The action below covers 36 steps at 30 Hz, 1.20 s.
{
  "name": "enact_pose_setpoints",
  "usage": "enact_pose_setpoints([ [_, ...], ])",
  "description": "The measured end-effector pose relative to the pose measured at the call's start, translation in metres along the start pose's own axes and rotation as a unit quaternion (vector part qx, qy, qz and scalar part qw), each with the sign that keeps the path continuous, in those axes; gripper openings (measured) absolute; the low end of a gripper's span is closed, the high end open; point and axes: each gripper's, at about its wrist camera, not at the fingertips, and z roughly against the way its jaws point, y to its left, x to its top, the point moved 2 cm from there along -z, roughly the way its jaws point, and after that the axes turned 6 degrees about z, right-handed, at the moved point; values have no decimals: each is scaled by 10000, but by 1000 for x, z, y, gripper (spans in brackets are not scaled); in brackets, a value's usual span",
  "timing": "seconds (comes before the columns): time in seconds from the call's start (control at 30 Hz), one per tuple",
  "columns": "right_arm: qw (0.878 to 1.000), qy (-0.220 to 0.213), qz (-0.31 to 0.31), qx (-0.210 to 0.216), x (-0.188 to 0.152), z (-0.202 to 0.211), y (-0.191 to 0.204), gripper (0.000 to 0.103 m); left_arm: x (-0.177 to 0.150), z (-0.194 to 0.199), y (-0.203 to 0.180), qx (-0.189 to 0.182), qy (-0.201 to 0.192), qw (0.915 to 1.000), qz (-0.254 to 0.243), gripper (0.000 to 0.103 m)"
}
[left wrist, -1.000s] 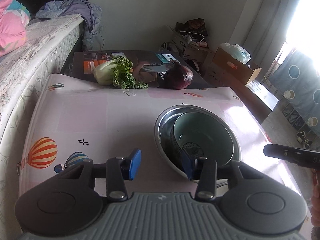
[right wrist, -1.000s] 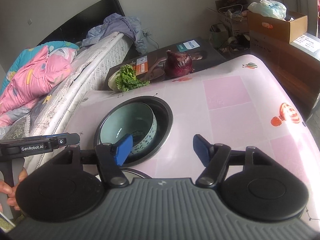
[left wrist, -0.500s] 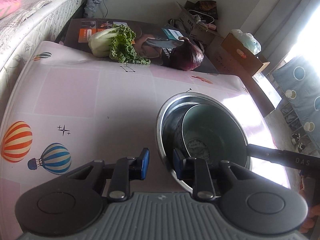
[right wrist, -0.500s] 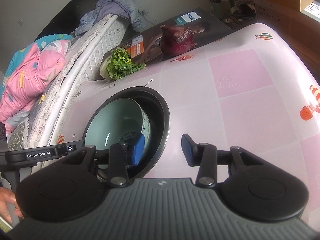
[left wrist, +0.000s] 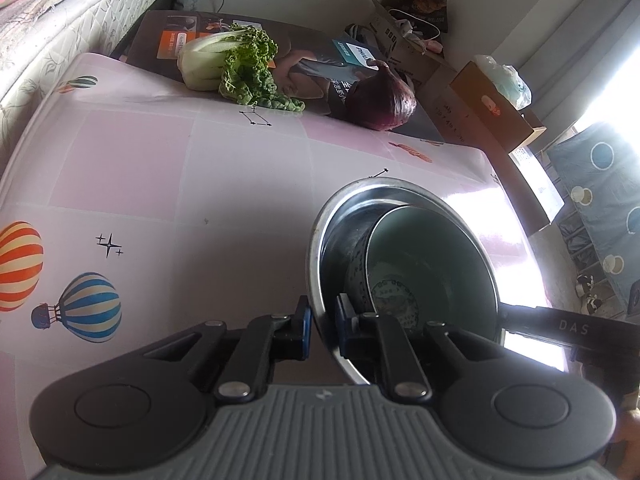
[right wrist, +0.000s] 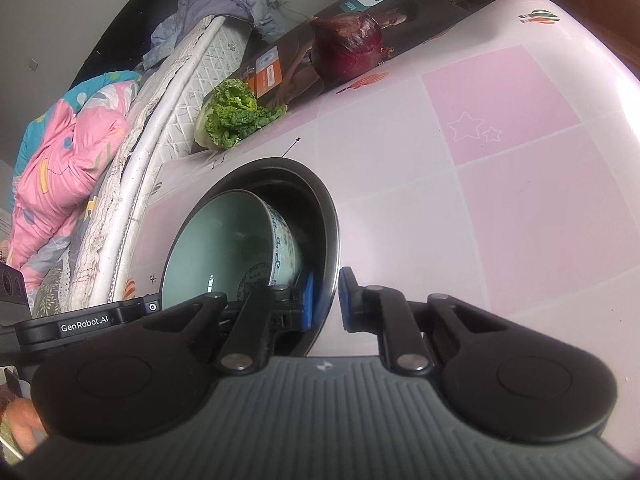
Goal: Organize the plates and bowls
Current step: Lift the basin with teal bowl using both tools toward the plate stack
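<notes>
Pink balloon-print tabletop (left wrist: 168, 184) beside a quilted mattress (left wrist: 60, 40).

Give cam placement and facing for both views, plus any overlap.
Left wrist: on the left gripper, facing down over its fingers clamped on the steel bowl rim; right gripper enters at right.
Right wrist: on the right gripper, clamped on the opposite rim; left gripper and a hand show.
Shared: bowls, onion, cabbage.
</notes>
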Motion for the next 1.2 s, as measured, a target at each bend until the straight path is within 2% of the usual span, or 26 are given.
enact_pose_setpoints([
  [0.33,9999,88,114,-32,-9,8,6,10,-6,5,-2,91,-15,9998,-162,14],
  [0.47,9999,73,102,-48,-9,6,6,10,-9,2,-7,242,-127,9989,-377,16],
  [0.77,10000,46,10,-63,-7,-3,1,10,-12,0,-10,320,-345,9970,-607,15],
  [1.2,9996,-179,-177,94,-12,-8,-3,11,-14,1,-13,446,-501,9956,-648,15],
])
